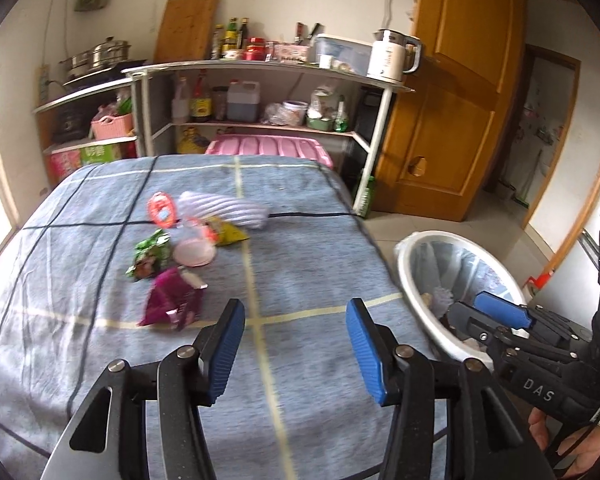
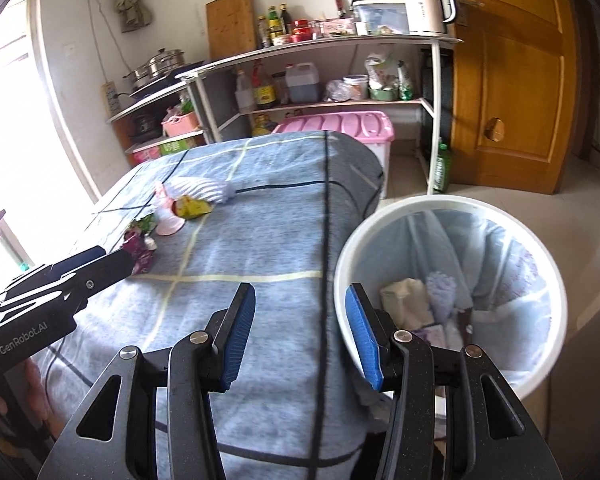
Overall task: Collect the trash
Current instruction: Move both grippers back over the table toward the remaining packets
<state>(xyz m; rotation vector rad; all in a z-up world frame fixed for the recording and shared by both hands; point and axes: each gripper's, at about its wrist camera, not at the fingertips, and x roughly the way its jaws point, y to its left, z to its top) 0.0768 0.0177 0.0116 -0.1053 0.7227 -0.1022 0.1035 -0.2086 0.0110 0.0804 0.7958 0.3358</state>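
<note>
Bare blanket [image 1: 300, 264] ahead of wrappers [image 1: 172, 264], white bin [image 2: 452, 292] crowding table edge

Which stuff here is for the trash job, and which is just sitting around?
For the job: purple wrapper, green wrapper, yellow wrapper, pink lid, trash bin.

Just sitting around: kettle, pink box, striped cloth, steel pot.

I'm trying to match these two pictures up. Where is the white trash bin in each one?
Left wrist view: the white trash bin sits at the right, beside the table edge, partly behind the right gripper.
Right wrist view: the bin fills the lower right, litter inside.
Shared landmark: the white kettle on the top shelf.
</note>
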